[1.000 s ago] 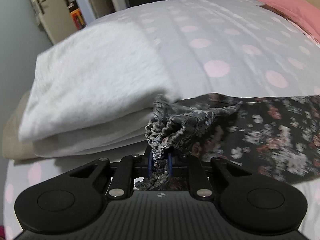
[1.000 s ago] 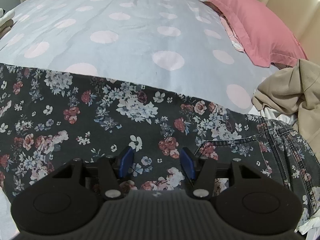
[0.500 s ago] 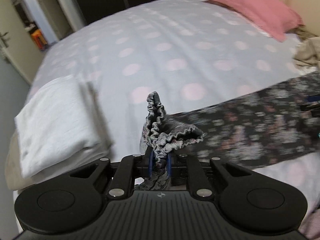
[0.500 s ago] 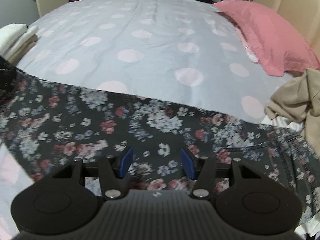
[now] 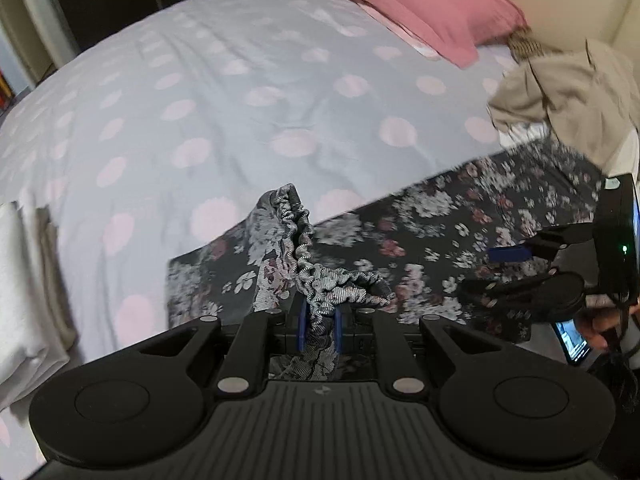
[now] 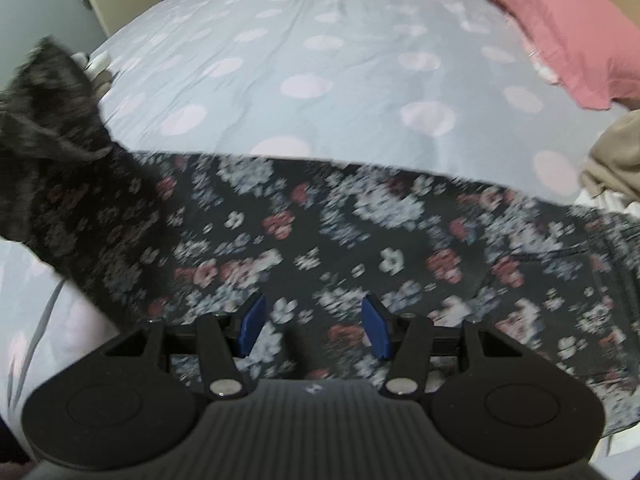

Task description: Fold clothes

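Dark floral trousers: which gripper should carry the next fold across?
Left. The left gripper is shut on the dark floral trousers' gathered elastic waistband, already lifted. The right gripper is open above flat fabric, holding nothing.

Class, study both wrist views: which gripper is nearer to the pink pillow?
Right. The right gripper hangs over the floral garment's end nearer the pink pillow; the left gripper holds the far end.
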